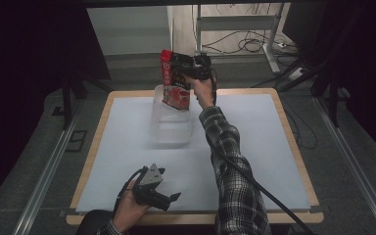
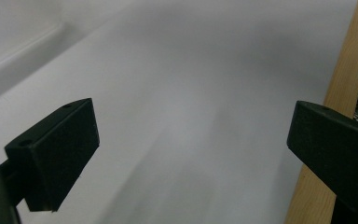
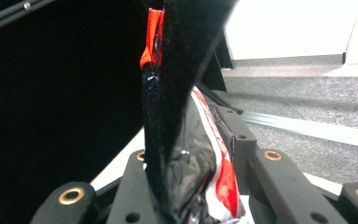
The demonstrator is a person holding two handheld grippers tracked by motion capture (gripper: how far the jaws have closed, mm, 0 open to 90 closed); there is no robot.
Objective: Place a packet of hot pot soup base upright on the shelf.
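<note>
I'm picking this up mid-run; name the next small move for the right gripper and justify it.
Probably lower it: the right gripper is shut on the red snack bag, which hangs above the clear plastic bin's far end, bottom edge near the rim. The left gripper rests open near the table's front edge.

open white table (image 1: 254, 147) on both sides; a clear tub (image 1: 171, 122) blocks the far middle, snack bag (image 1: 175, 81) above.

Print on the pouch (image 1: 175, 81) too small to read, its lower end cut off in the right gripper view, tub (image 1: 170, 125) blurred at the left gripper view's corner, bench (image 2: 345, 84) edge cropped.
</note>
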